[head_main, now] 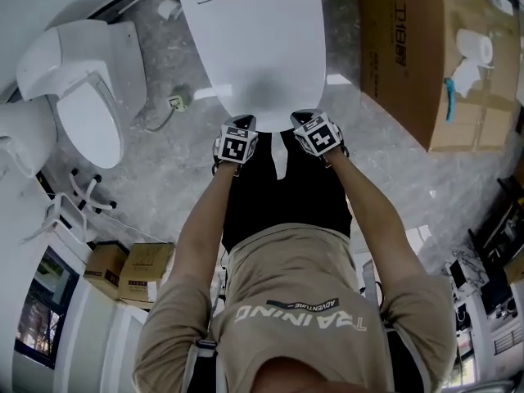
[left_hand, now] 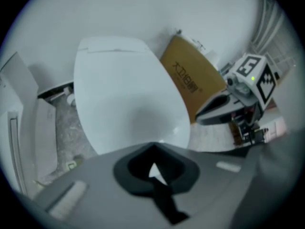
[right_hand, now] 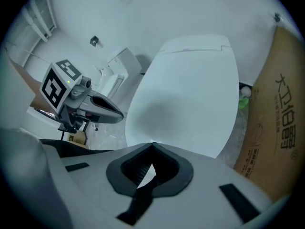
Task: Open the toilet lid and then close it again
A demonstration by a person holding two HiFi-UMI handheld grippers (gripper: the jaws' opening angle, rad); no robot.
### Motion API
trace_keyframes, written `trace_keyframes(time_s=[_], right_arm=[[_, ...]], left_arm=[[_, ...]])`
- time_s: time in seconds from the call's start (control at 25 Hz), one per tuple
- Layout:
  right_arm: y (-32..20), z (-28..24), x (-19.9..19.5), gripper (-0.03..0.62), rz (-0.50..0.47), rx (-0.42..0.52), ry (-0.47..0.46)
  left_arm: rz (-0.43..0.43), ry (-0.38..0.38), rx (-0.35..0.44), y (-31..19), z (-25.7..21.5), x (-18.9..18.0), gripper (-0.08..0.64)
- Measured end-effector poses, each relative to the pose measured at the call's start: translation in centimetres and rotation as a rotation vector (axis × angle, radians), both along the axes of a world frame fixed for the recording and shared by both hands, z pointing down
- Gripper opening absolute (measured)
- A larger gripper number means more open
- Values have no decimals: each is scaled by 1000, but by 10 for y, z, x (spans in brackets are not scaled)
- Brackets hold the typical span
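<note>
Reaching straight forward, both bare forearms run side by side from the person's shirt toward the far side, wrists level, each hand holding one of the two grippers. The left gripper points at the near rim of the toilet lid; its jaws are pressed together at the tips with nothing between them. The right gripper sits just beside it, also aimed at that near rim, jaws likewise closed and empty. Whether either tip touches the rim cannot be told. The lid lies down flat on its bowl, filling the far centre of the head view.

Two toilets show: this one, and a second toilet on the far left on the grey stone floor. Two small cardboard boxes stand at the near left. One large cardboard box lies to the right of the lid, with one paper roll on top.

The shirt reads "TRAINING" and "ADVENTURE". The large box bears blue Chinese characters with digits, too unclear to read surely.
</note>
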State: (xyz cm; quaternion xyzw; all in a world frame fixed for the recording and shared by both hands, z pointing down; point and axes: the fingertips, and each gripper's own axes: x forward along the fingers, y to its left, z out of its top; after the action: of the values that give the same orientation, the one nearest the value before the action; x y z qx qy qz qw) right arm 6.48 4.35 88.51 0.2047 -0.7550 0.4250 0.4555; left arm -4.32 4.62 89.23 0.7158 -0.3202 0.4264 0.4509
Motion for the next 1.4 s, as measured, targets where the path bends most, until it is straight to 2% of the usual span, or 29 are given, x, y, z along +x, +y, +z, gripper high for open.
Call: trace_keyframes(time_s=[0.36,0.56,0.92,1.24,1.4], right_arm=[[-82,-108,10,12,63,214,-37],[-126,-174,-4,12,121,343,-98],[-183,-304,-29,12,171,575,-240],[-217,-408,-22,12,188,753,-337],[-237,-454,-15,12,205,838,-366]], left_arm=[[-65,29,294,-88,-128,1,0],[-116,50,457,-131,-202,-2,0],[-190,108,631,-180,-311,-9,0],[-194,129,893,-223,-432,-24,0],[-182,138,989,-238,-476,-25,0]])
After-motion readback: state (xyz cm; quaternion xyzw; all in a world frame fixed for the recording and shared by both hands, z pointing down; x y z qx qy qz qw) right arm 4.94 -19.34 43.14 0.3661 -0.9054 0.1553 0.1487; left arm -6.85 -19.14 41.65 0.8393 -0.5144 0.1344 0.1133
